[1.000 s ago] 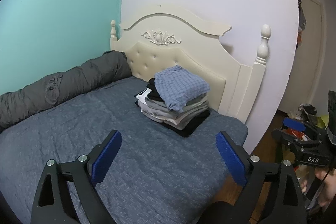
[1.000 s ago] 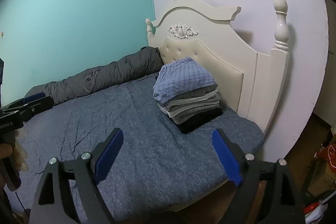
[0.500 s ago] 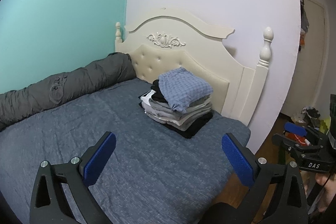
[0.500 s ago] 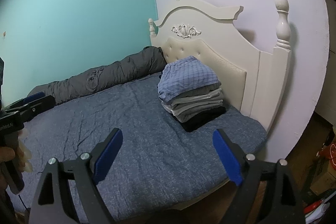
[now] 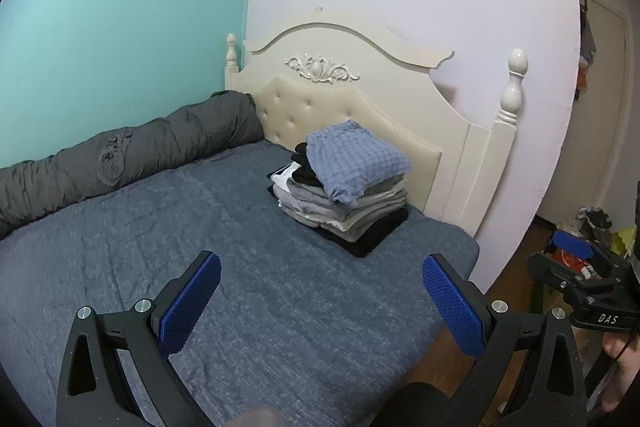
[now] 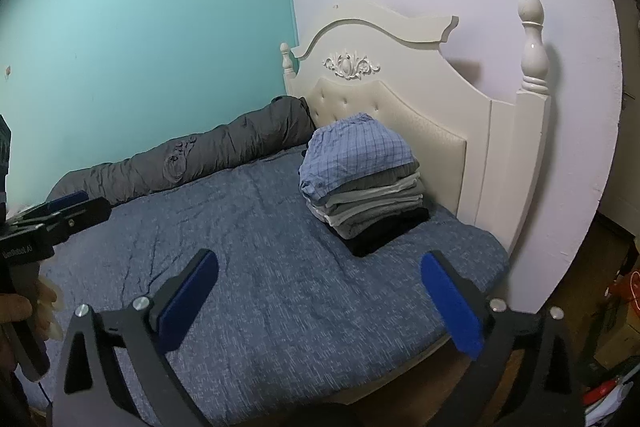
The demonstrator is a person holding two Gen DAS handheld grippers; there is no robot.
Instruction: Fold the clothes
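A stack of folded clothes sits on the blue bedspread near the headboard, topped by a blue checked garment. The stack also shows in the right wrist view. My left gripper is open and empty, well short of the stack, above the bed. My right gripper is open and empty, also back from the stack. The right gripper shows at the right edge of the left wrist view, off the bed over the floor. The left gripper shows at the left edge of the right wrist view.
A rolled grey duvet lies along the teal wall. The cream headboard with posts stands behind the stack. Clutter lies on the wooden floor at the right, near a door.
Both grippers have drawn back from the bed and stack a little, and the left view has shifted so the stack sits farther off. Both stay open and empty.
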